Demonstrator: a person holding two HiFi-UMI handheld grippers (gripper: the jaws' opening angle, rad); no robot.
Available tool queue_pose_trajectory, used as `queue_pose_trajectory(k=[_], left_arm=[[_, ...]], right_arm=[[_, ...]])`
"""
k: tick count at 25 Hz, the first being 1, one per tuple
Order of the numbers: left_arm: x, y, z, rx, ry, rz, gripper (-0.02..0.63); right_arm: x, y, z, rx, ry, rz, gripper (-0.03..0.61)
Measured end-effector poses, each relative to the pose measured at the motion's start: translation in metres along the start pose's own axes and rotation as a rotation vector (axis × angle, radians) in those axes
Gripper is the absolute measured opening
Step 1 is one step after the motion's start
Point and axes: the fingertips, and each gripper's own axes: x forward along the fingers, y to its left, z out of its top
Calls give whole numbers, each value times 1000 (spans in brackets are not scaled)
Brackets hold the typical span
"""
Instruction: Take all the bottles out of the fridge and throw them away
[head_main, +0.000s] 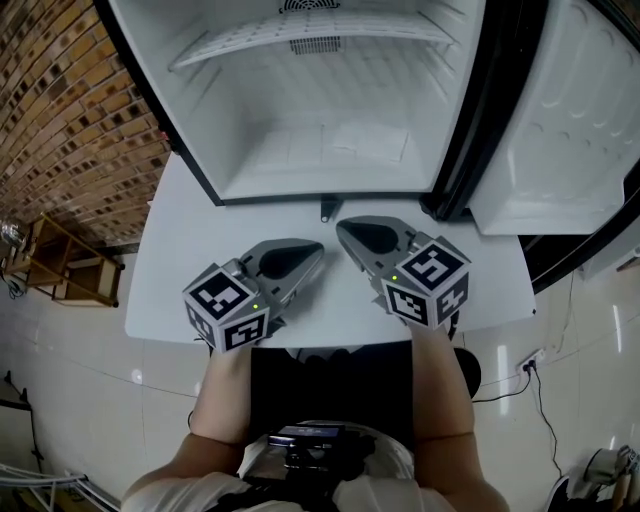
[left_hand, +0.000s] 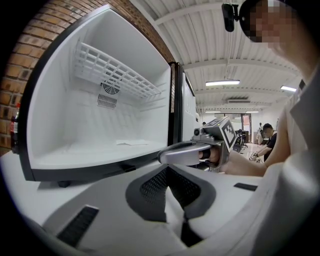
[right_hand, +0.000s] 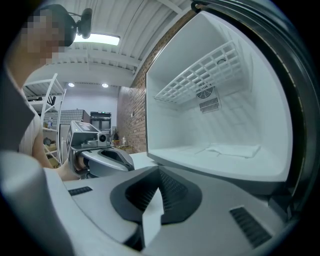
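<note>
The small fridge (head_main: 320, 150) stands open on the white table (head_main: 165, 265), and I see no bottle inside it. Only a wire shelf (head_main: 310, 40) and a flat white sheet (head_main: 370, 140) on its floor are in there. My left gripper (head_main: 316, 250) and right gripper (head_main: 343, 229) rest side by side on the table just in front of the fridge's lower edge. Both are shut with nothing held. In the left gripper view my left gripper (left_hand: 167, 168) has its jaws together. The same holds for my right gripper (right_hand: 159, 170) in its own view.
The fridge door (head_main: 560, 120) hangs open at the right. Left of the fridge is a brick wall (head_main: 60, 110), with a dark red-topped bottle-like thing (left_hand: 14, 125) beside the fridge's outer side. A wooden stand (head_main: 65, 265) sits on the floor to the left.
</note>
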Motion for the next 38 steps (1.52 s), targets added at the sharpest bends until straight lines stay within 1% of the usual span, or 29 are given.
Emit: queue_pose_trajectory(k=[7, 21, 23, 26, 28, 31, 33, 34, 35, 36, 38], left_arm=[[-2, 5, 2, 2, -10, 29, 14], [0, 2, 3, -3, -21, 22, 14], [-3, 3, 3, -1, -13, 30, 14], [-4, 6, 4, 18, 7, 33, 14], [0, 4, 5, 18, 2, 26, 14], [5, 0, 4, 8, -11, 23, 14], [5, -5, 4, 18, -2, -9, 14], [5, -9, 5, 23, 2, -32, 14], [5, -14, 6, 26, 6, -50, 14], [4, -16, 7, 27, 9, -62, 14], [3, -19, 8, 25, 9, -69, 14]], right_arm=[[1, 0, 1, -2, -5, 0, 0], [-2, -1, 2, -9, 0, -9, 0], [0, 0, 3, -7, 0, -1, 0], [4, 2, 3, 15, -14, 18, 0], [3, 3, 0, 15, 13, 42, 0], [7, 12, -12, 2, 115, 137, 0], [13, 21, -16, 3, 149, 209, 0], [15, 21, -13, 6, 149, 215, 0], [17, 16, -5, 2, 133, 185, 0], [18, 6, 7, -16, 104, 124, 0], [21, -18, 36, -96, 52, -27, 7]])
